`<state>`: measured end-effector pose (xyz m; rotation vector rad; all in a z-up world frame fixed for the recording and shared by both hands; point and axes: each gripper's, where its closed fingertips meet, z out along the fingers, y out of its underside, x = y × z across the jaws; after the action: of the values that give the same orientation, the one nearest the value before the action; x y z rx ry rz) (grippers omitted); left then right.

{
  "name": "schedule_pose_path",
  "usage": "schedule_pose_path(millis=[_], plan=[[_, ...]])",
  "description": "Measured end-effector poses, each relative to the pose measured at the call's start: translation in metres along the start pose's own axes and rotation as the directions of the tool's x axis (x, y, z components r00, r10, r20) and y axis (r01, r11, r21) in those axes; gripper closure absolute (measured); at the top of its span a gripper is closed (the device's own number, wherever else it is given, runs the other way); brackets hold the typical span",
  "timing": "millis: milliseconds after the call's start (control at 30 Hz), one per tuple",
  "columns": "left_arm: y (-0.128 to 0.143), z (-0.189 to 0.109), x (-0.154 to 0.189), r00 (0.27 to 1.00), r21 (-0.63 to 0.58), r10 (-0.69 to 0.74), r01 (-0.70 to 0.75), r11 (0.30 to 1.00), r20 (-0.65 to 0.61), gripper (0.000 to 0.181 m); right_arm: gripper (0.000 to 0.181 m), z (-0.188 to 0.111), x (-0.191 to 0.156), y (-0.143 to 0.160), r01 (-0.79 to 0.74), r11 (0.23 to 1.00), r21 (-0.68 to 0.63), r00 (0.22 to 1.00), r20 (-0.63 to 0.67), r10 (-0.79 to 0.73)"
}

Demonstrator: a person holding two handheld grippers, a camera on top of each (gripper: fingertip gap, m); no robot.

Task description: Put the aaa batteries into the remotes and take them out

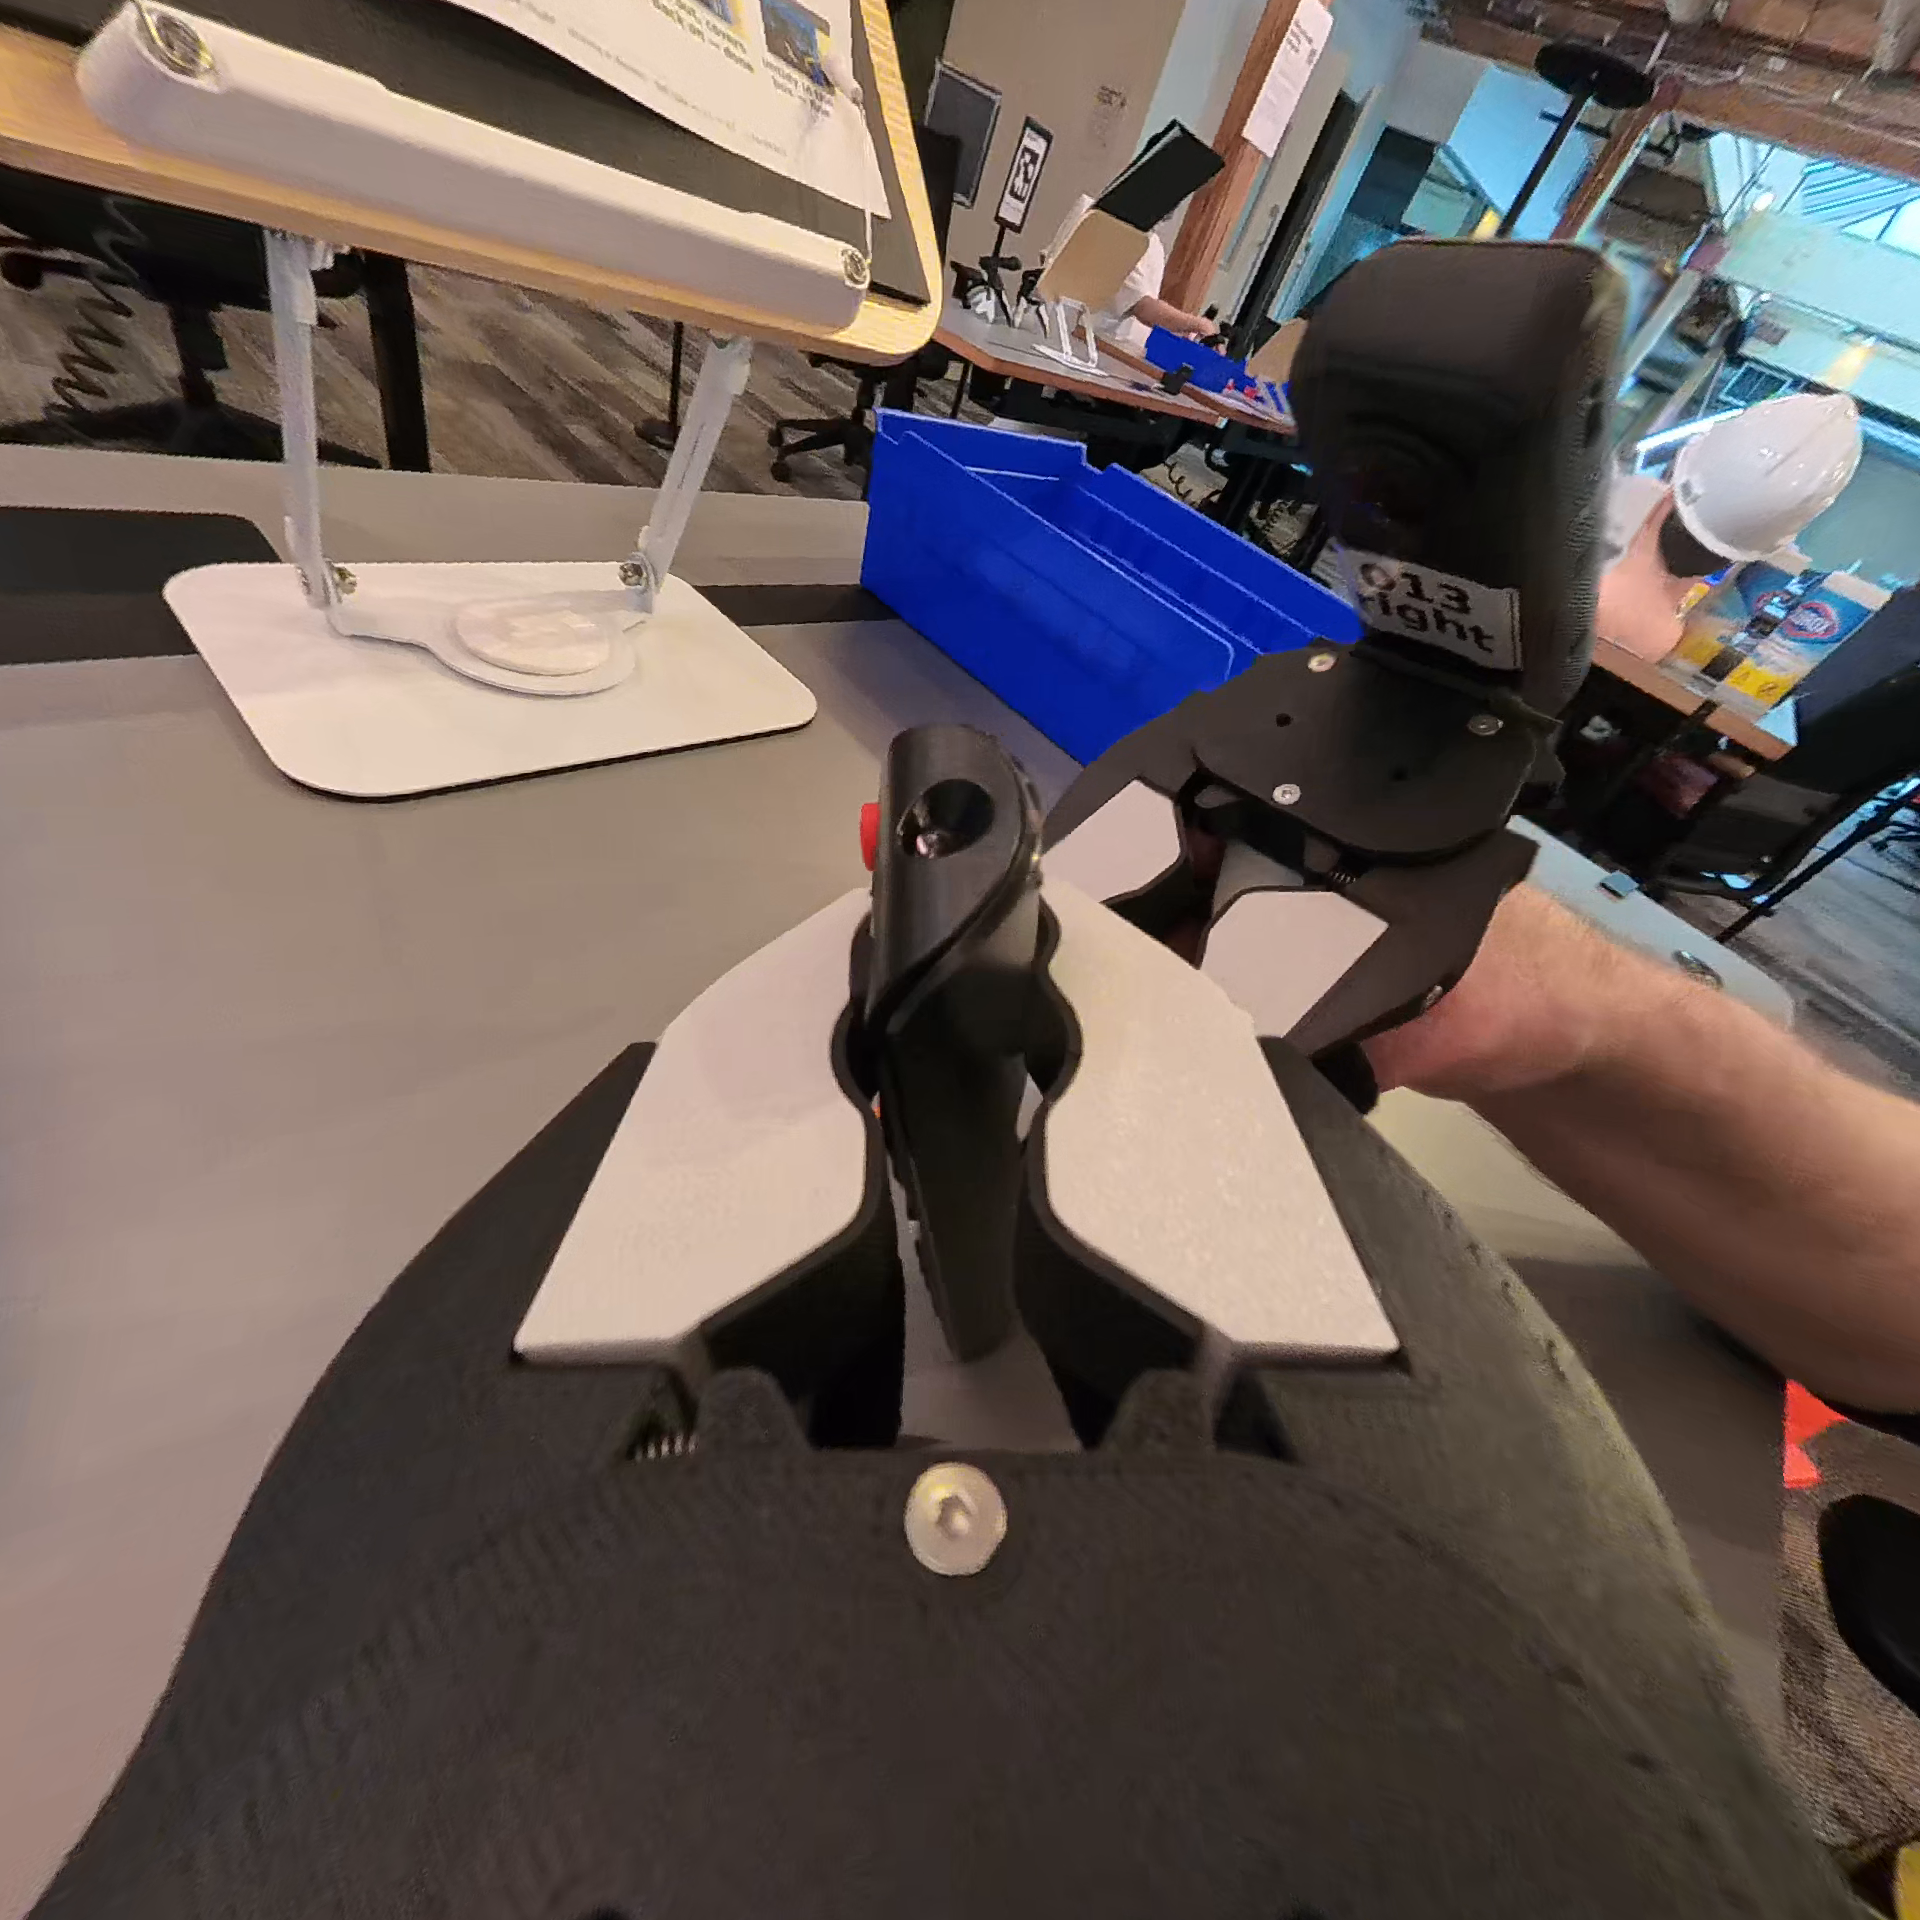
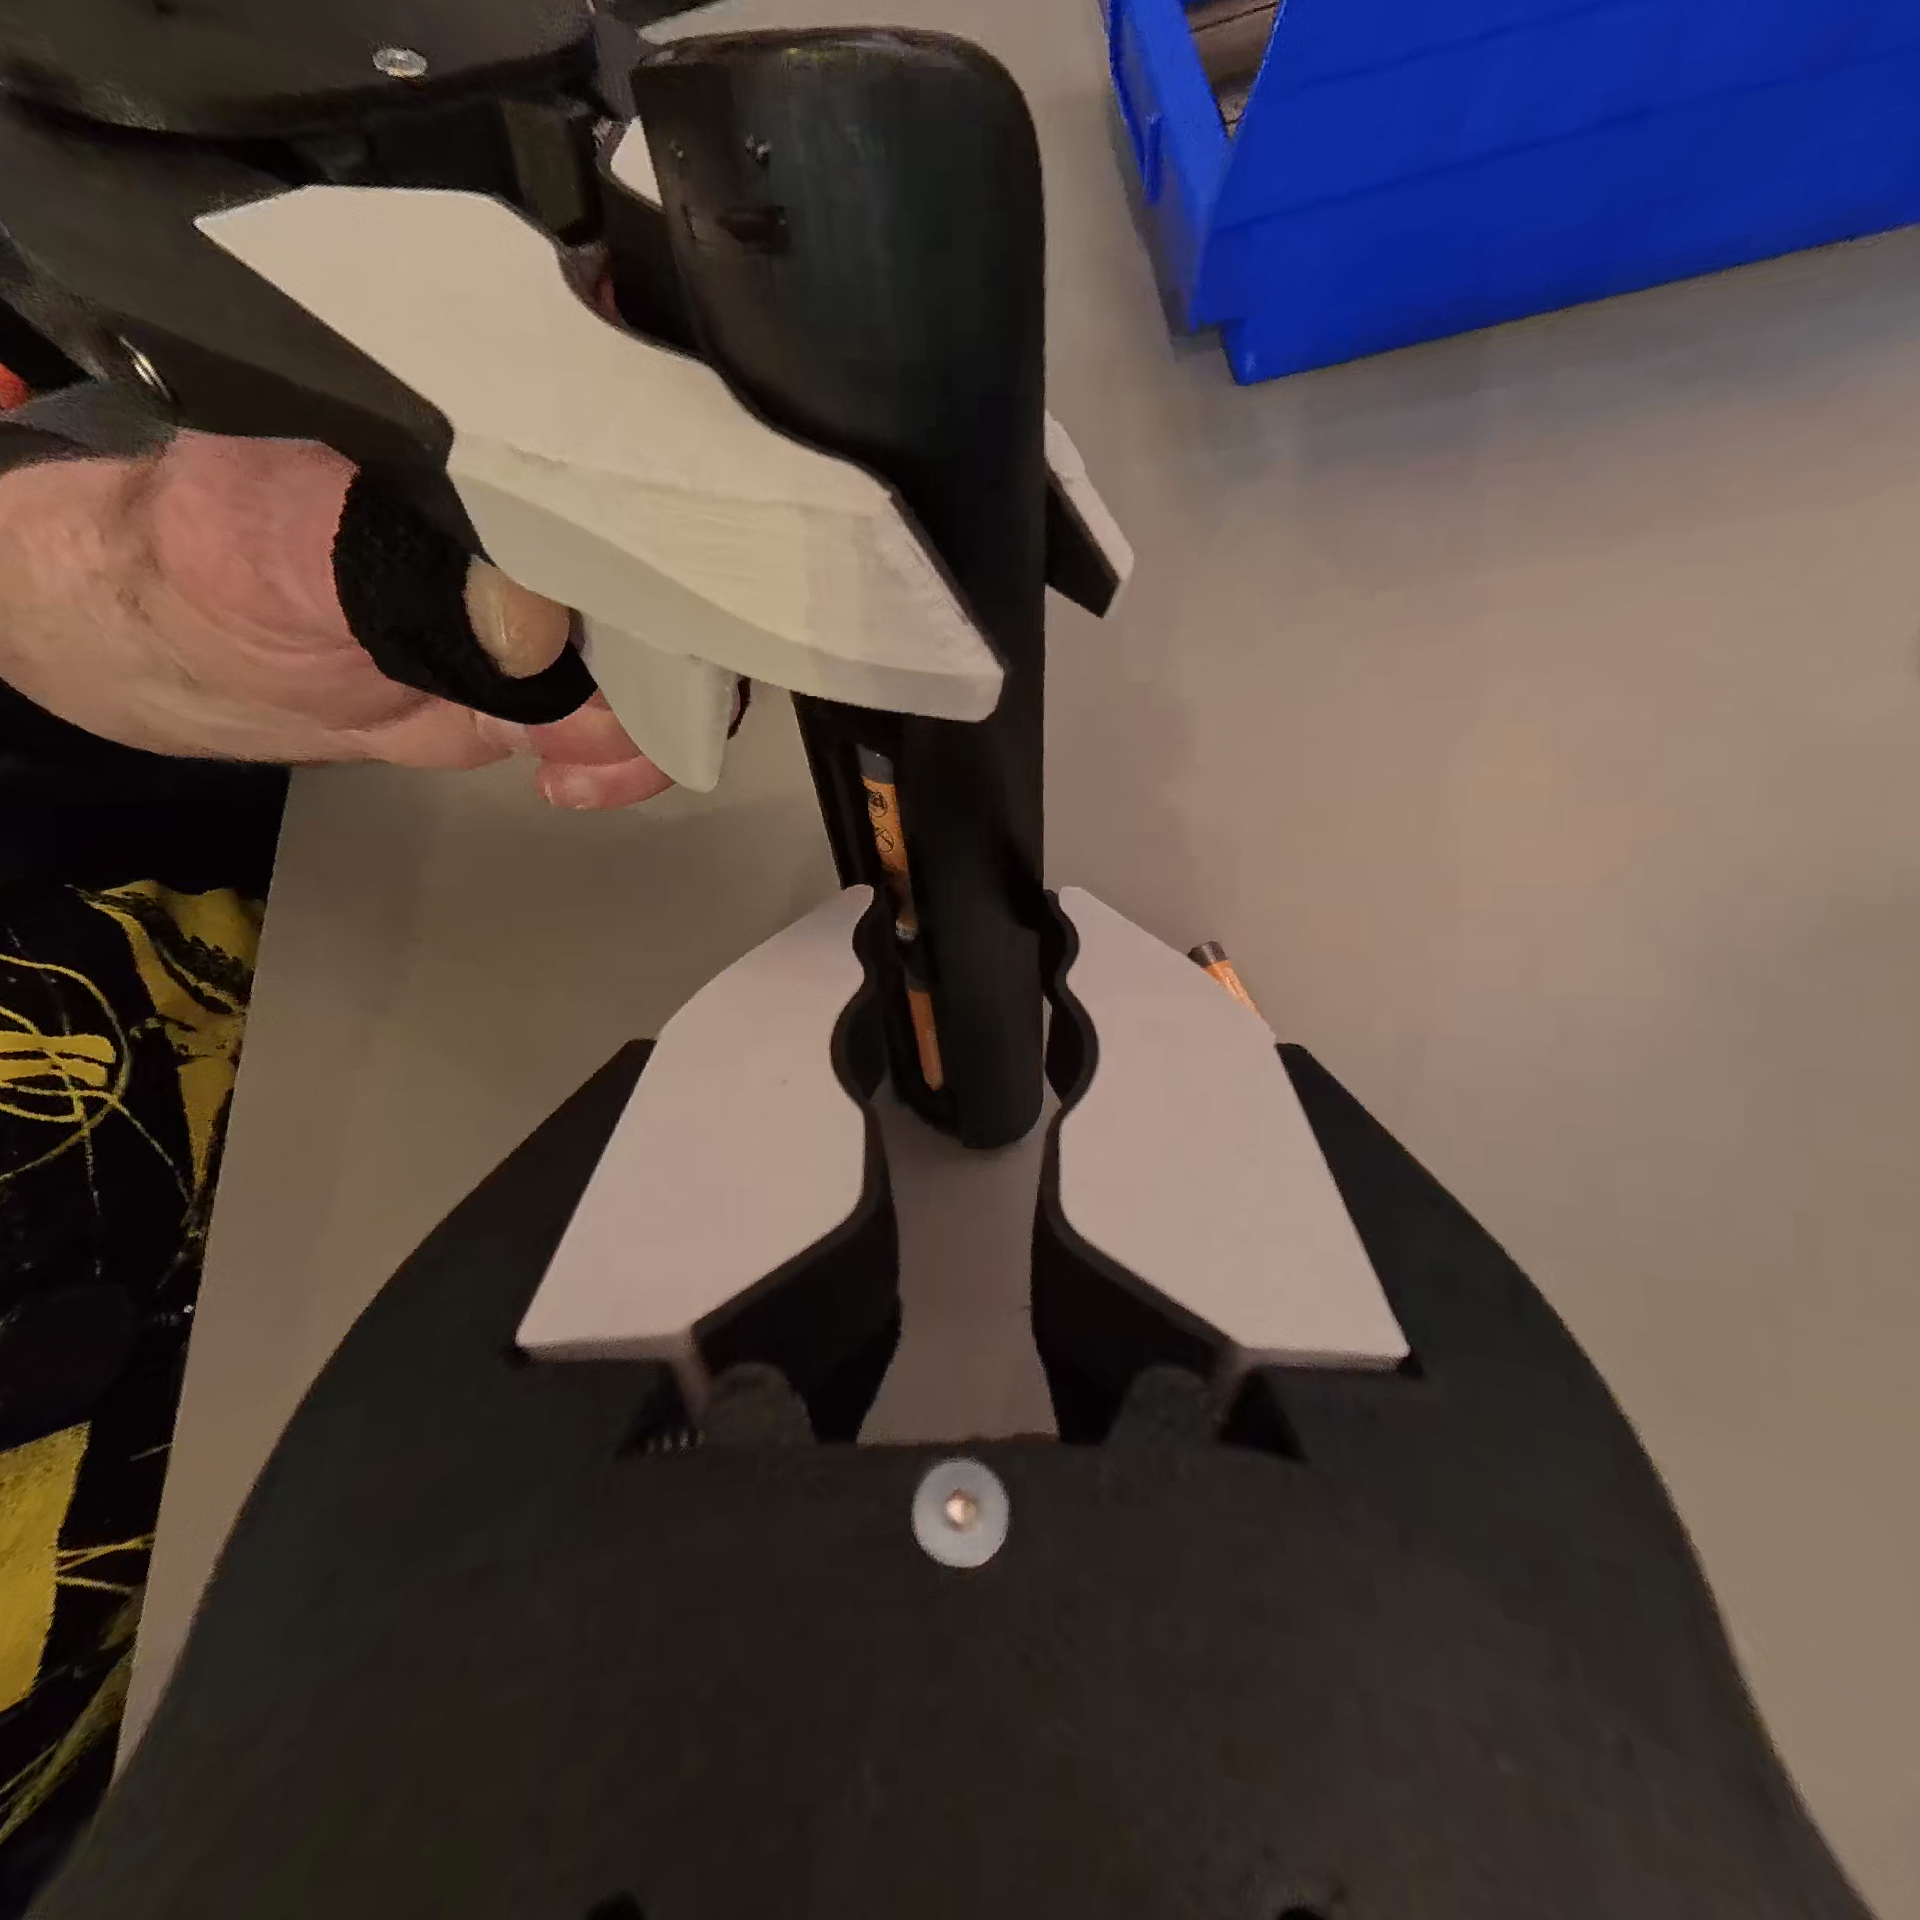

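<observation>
A black remote with a red button is held upright over the grey table. My left gripper is shut on its middle. In the right wrist view the remote shows its open battery slot with orange-and-black AAA batteries inside. My right gripper is closed around the remote's lower end. The left gripper clamps the remote above it. A loose AAA battery lies on the table behind my right finger. The right gripper also shows in the left wrist view, with its fingertips hidden.
A blue bin stands on the table just beyond the remote, and it also shows in the right wrist view. A white tablet stand is at the far left. The table's left edge borders yellow-and-black fabric. Spacing between my two grippers at the tips: around 6 cm.
</observation>
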<state>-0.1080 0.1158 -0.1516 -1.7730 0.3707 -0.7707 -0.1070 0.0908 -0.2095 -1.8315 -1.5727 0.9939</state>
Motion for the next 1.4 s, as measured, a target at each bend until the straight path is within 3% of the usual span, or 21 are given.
schedule_pose_path(millis=[200,333,1000,1067,1167,1300,1400], plan=[[0.0,-0.001,-0.001,1.0,0.015,0.004,-0.004,1.0,0.01,0.158,0.155,0.001,0.0,-0.002,-0.049,0.997,0.059,0.997,0.058,0.046],[0.0,-0.001,-0.004,1.0,0.024,-0.017,0.017,1.0,0.008,0.158,0.155,0.001,0.001,-0.003,-0.019,0.998,0.059,1.0,0.021,0.018],[0.001,-0.003,-0.014,0.998,0.042,-0.056,0.054,0.998,0.04,0.158,0.156,0.005,0.004,0.002,0.036,0.983,-0.181,0.998,-0.043,-0.045],[0.001,-0.004,-0.018,0.995,0.054,-0.101,0.1,0.994,0.016,0.158,0.155,0.007,0.005,0.002,0.027,0.988,-0.151,0.999,-0.031,-0.032],[0.002,-0.007,-0.018,0.998,0.055,-0.06,0.058,0.997,0.036,0.158,0.156,0.008,0.003,0.0,-0.008,0.997,-0.074,1.0,0.016,0.009],[0.002,-0.006,-0.016,0.998,0.059,-0.047,0.045,0.997,0.04,0.158,0.146,0.0,-0.002,-0.023,-0.11,0.985,0.135,0.989,0.113,0.095],[0.0,-0.005,-0.013,0.999,0.058,-0.015,0.012,0.998,0.049,0.158,0.154,0.0,0.002,-0.023,-0.134,0.978,0.157,0.986,0.119,0.116]])
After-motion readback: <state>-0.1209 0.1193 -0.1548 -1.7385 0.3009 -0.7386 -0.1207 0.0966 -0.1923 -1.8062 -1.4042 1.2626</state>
